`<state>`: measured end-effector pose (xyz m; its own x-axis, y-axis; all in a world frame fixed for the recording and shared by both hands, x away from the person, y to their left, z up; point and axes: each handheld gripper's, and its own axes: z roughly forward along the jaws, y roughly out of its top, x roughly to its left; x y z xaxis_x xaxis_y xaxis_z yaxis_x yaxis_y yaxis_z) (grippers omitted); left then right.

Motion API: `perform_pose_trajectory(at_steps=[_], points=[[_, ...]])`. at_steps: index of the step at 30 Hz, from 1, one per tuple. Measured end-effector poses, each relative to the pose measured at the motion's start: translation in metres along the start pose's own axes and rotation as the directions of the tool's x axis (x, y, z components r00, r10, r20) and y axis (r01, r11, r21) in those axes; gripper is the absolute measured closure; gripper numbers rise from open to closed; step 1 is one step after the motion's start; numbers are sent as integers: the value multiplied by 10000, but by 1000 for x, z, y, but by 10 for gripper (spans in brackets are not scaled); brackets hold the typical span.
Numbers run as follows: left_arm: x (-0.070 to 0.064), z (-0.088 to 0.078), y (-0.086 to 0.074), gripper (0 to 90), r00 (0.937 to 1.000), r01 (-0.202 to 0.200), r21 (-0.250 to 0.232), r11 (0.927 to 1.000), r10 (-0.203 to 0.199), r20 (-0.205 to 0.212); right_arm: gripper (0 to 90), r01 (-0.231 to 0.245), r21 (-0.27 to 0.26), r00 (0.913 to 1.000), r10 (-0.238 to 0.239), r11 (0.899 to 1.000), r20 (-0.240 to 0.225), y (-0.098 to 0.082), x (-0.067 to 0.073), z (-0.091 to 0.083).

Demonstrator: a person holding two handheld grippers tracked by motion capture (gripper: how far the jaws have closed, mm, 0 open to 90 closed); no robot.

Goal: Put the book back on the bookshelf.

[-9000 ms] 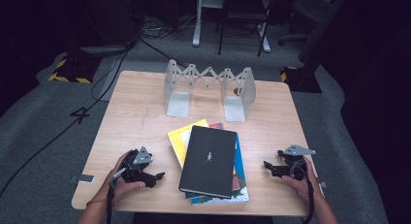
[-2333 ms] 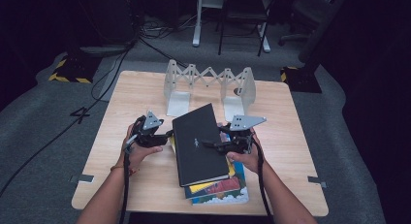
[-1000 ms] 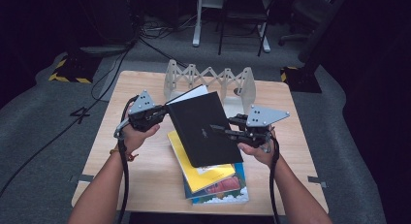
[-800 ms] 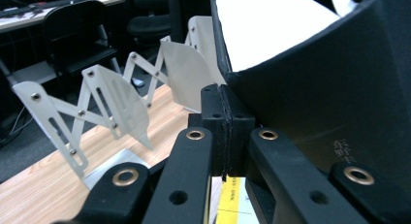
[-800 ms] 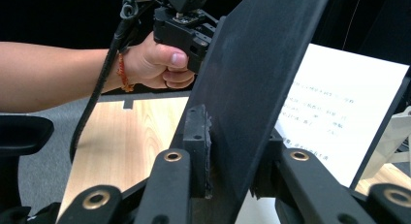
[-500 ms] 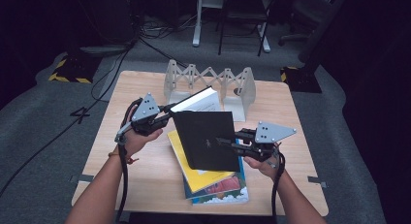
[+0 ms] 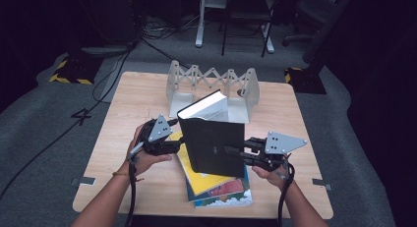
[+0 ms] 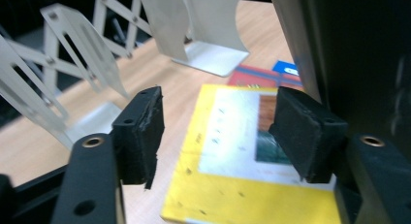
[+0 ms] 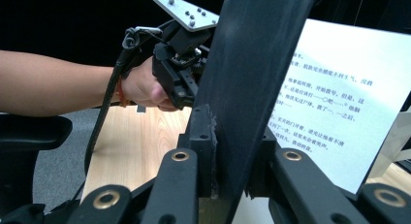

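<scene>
A black hardcover book [image 7: 214,143] is held up on edge above the stack, its white pages [image 7: 210,106] facing up and away. My right gripper [image 7: 235,151] is shut on its cover near the lower right; in the right gripper view the jaws pinch the black cover [image 9: 252,64] beside a printed page [image 9: 334,103]. My left gripper [image 7: 178,142] is at the book's left edge, open. In the left gripper view the left gripper [image 8: 218,132] has its jaws apart, the black book [image 8: 358,54] against the right one and the yellow book [image 8: 232,185] below.
A yellow book [image 7: 196,177] tops a small stack [image 7: 223,195] on the wooden table [image 7: 128,104]. An expanding metal book rack [image 7: 211,79] stands behind, close to the raised book. The other hand's gripper [image 9: 179,64] shows beyond the cover.
The black book has tipped further upright, pages now on top. My left gripper has come down and nearer along its left edge; my right gripper has dropped slightly with the cover.
</scene>
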<state>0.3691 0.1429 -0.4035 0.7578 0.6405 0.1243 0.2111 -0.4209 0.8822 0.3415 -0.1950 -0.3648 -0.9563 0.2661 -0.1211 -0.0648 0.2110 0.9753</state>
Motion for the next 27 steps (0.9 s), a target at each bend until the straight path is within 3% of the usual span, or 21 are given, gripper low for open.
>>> perform_pose_trajectory(at_steps=[2,6,9,13,18,23,27], points=[[-2,0,-4,299,9999,60,370,9993,-64,109,781,3,-15,10000,-3,10000,37,-2,1,-2],[-12,-6,-10,278,9993,-361,667,9971,353,130,776,-67,-26,9999,67,10000,87,-7,3,-7],[-18,-12,-16,271,9977,-374,665,9971,335,591,770,-47,58,9999,47,10000,135,-8,4,-9],[-29,-14,-23,267,9943,-630,954,9934,543,912,761,-156,148,9997,153,9998,192,-13,4,-14],[-40,-10,-24,266,9896,-593,835,9947,476,1357,755,-121,428,9997,111,9990,234,-17,7,-20],[-38,-8,-27,259,9859,-324,715,9969,201,1661,753,-136,551,9995,119,9984,307,-19,8,-25],[-42,-8,-27,288,9794,-437,638,9970,301,1999,754,-119,546,9994,100,9984,340,-19,9,-24]])
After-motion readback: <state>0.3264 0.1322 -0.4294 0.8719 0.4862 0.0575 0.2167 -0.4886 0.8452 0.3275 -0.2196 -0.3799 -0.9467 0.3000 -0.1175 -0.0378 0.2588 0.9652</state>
